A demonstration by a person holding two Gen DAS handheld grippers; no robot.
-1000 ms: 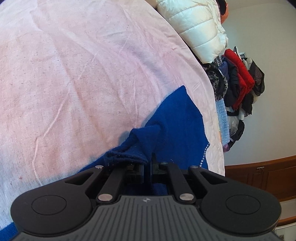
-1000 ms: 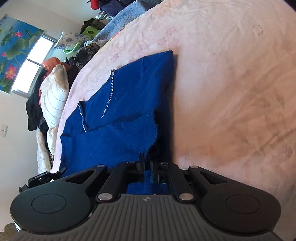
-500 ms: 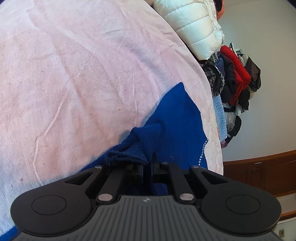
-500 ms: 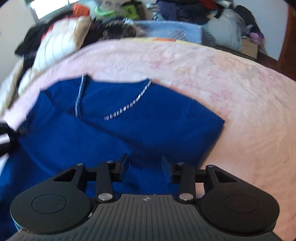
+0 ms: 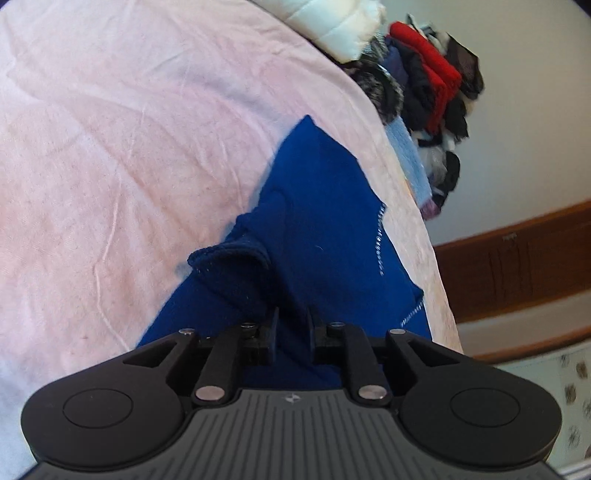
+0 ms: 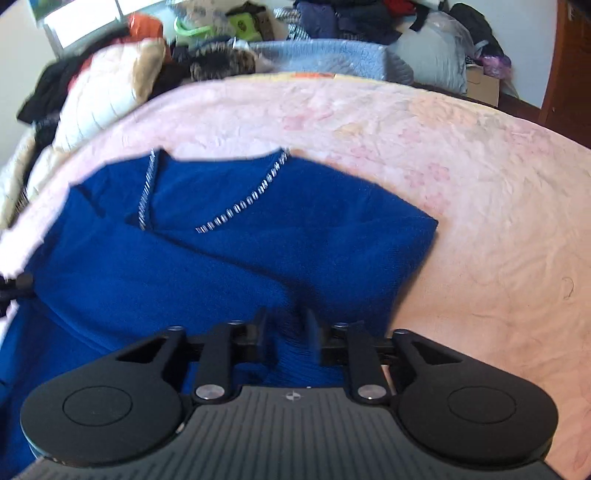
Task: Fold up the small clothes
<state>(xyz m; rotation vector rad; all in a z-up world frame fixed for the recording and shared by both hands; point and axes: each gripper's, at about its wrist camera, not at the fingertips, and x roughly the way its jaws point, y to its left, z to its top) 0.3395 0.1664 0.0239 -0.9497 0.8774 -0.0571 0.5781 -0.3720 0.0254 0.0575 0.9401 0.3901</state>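
One blue sweater (image 6: 229,258) lies on the bed, spread over a pink bed cover (image 6: 480,206). It is the only garment laid out there. In the right wrist view it fills the left and middle of the picture, its neckline toward the far edge of the bed. Two lines of silver beading (image 6: 243,206) run down from the neckline, one short at the left and one longer slanting toward the middle. One side of the sweater is folded over the body, so its right edge ends in a straight fold near the middle of the cover.

The left tool (image 5: 293,325) hangs over the sweater's blue knit. Its jaws are opening: a narrow gap shows between the two fingers (image 5: 271,334), and they press on no cloth. Just ahead of it, one ribbed cuff (image 5: 229,258) stands up in a loose fold, touching the cover at its left.

The right tool (image 6: 286,332) is also over the sweater, near its lower folded edge. Its jaws are opening and stand clearly apart; blue cloth shows through the gap but lies below, not clamped.

Beyond the bed, one white padded jacket (image 5: 332,26) rests beside a pile of mixed clothes (image 5: 432,85). One wooden cabinet (image 5: 517,258) stands against the wall.
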